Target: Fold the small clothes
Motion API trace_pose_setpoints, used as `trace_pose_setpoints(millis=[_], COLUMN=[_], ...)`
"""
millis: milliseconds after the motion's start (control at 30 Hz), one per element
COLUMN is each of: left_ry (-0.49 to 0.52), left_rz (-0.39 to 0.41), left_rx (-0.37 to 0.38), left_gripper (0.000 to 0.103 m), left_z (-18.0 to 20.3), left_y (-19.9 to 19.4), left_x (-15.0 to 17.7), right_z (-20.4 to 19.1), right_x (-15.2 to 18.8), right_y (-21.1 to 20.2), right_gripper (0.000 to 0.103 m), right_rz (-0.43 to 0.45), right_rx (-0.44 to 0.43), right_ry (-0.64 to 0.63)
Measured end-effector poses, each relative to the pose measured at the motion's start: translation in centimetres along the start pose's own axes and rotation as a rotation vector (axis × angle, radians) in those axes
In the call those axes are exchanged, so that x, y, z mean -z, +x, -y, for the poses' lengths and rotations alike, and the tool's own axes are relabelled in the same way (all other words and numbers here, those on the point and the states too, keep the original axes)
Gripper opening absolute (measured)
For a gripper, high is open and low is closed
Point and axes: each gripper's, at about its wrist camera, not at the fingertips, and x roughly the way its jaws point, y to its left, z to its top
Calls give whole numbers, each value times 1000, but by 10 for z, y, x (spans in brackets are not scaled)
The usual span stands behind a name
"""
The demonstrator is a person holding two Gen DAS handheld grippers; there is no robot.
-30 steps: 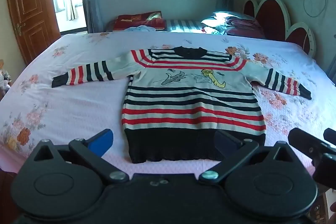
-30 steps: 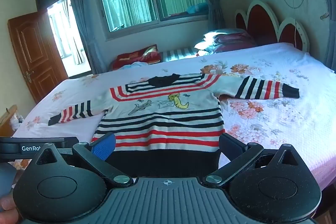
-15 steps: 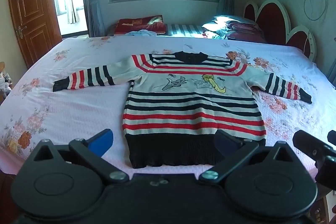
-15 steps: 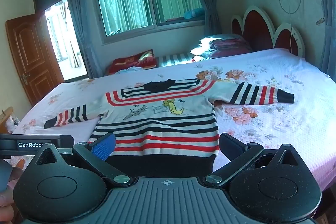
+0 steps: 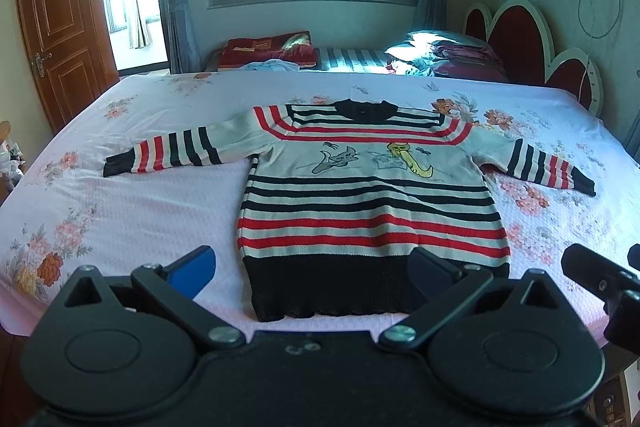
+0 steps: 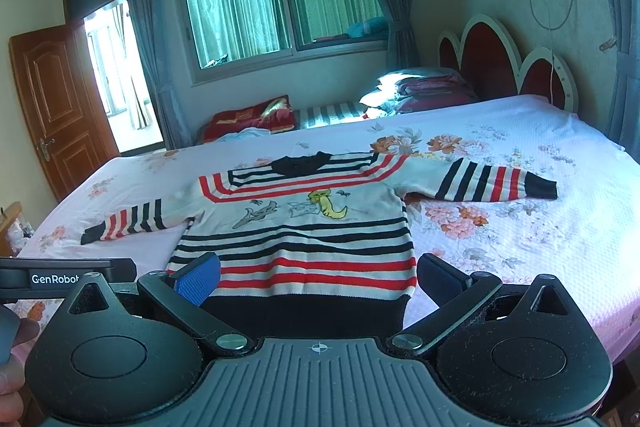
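A small striped sweater [image 5: 368,203] [image 6: 304,227] lies flat and face up on the bed, both sleeves spread out, black hem nearest me. It has red, black and cream stripes and a cartoon print on the chest. My left gripper [image 5: 312,269] hovers open above the near edge of the bed, in front of the hem, holding nothing. My right gripper [image 6: 318,277] is also open and empty, over the hem. The right gripper's tip [image 5: 592,271] shows at the right edge of the left wrist view, and the left gripper's body [image 6: 68,273] at the left edge of the right wrist view.
The bed [image 5: 120,211] has a pink floral cover. Pillows and folded bedding [image 5: 440,55] lie by the red headboard [image 5: 512,31]. A red cushion [image 5: 268,49] sits under the window. A wooden door [image 5: 60,27] stands open at left. A hand [image 6: 12,359] shows at lower left.
Both grippers have tilted upward and drawn back slightly, so the sweater sits lower in both views. The sweater has not moved, and both stay open.
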Motion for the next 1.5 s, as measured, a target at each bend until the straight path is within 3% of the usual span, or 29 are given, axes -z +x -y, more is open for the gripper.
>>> trace_pose_setpoints(millis=[1500], left_ry=[1], left_rz=[0], left_rx=[-19], left_gripper=[102], left_z=[-1], left_y=[5], left_x=[-3], right_z=[9], right_x=[-2], right_y=[10], right_gripper=[103], right_rz=[3], right_rx=[11], right_ry=[35])
